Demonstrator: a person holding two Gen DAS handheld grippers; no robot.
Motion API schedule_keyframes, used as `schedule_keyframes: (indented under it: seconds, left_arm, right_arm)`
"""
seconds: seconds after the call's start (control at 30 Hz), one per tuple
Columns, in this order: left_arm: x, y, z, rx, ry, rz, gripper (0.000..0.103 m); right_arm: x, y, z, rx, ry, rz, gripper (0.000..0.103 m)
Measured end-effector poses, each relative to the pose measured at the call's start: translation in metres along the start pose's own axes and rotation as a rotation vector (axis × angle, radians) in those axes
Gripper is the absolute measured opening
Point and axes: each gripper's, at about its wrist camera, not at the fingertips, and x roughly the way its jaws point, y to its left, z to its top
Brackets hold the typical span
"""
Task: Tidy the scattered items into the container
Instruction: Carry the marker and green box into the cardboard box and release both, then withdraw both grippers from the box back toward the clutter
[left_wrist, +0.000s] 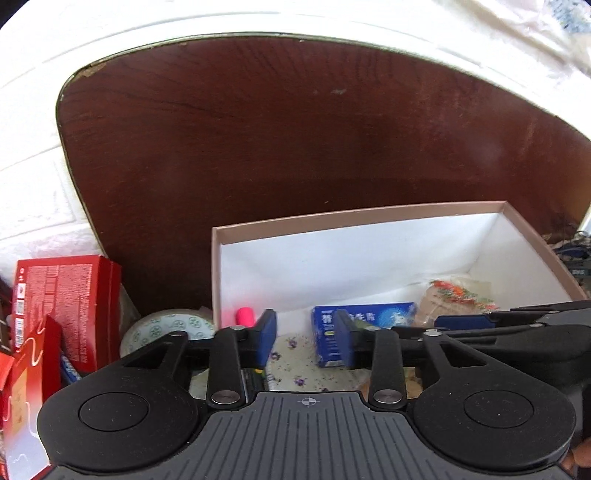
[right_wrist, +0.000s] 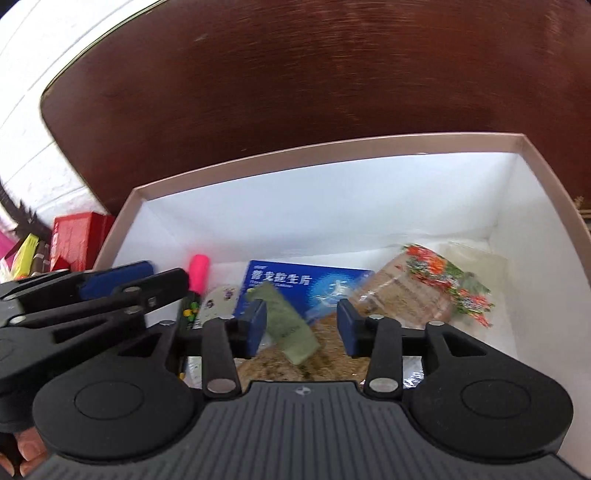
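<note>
— Fingers on both grippers?
— Left gripper (left_wrist: 306, 338) spread wide, empty. Right gripper (right_wrist: 301, 325) wide too; a green packet (right_wrist: 290, 326) sits between its pads, blurred, so contact is unclear.
— Surface?
— Dark wood table (left_wrist: 295, 129) against a white brick wall (left_wrist: 33, 184). The box (right_wrist: 332, 155) lies ahead of both, holding a blue carton (right_wrist: 321, 284) and pink marker (right_wrist: 198, 271).
— Anything cut off?
— Red boxes (left_wrist: 62, 306) and tape (left_wrist: 166, 326) left of the fingers, partly hidden.
</note>
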Motion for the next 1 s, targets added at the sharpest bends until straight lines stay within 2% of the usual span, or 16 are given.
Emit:
schedule_keyframes:
  seconds: [0.03, 0.1, 0.17, 0.23, 0.4, 0.47, 0.6, 0.63, 0.7, 0.87, 1.0]
  left_arm:
    - [-0.003, -0.001, -0.001, 0.003, -0.012, 0.004, 0.069]
    - [-0.008, -0.001, -0.001, -0.006, -0.026, -0.01, 0.074]
    - [-0.013, 0.0, -0.001, -0.02, -0.026, -0.016, 0.089]
    - [-0.019, -0.001, -0.002, -0.012, -0.03, -0.037, 0.093]
    - [-0.038, -0.008, -0.006, 0.024, -0.069, 0.008, 0.097]
    - [-0.047, -0.008, -0.007, 0.017, -0.08, 0.026, 0.102]
    - [-0.07, -0.002, -0.015, -0.024, -0.099, 0.009, 0.103]
    - [-0.078, 0.0, -0.018, -0.04, -0.104, -0.002, 0.103]
    - [-0.094, 0.004, -0.027, -0.071, -0.111, -0.016, 0.103]
    - [-0.132, 0.014, -0.064, -0.156, -0.155, -0.068, 0.103]
    - [-0.148, 0.022, -0.096, -0.251, -0.131, -0.107, 0.103]
  right_arm:
    - [-0.001, -0.003, 0.0, 0.006, -0.005, -0.005, 0.053]
    - [-0.005, -0.009, -0.001, 0.024, -0.013, -0.011, 0.056]
    - [-0.01, -0.015, -0.002, 0.035, -0.01, -0.004, 0.057]
    - [-0.015, -0.02, -0.004, 0.035, -0.012, -0.004, 0.057]
    - [-0.024, -0.02, -0.008, 0.016, -0.018, -0.007, 0.058]
    - [-0.028, -0.018, -0.01, 0.019, -0.023, 0.005, 0.058]
    - [-0.045, -0.011, -0.015, 0.015, -0.033, 0.043, 0.059]
    - [-0.052, -0.009, -0.016, 0.012, -0.04, 0.046, 0.061]
    - [-0.066, -0.005, -0.022, 0.002, -0.061, 0.046, 0.075]
    - [-0.101, 0.008, -0.044, -0.045, -0.106, 0.074, 0.085]
    - [-0.122, 0.019, -0.07, -0.084, -0.137, 0.065, 0.092]
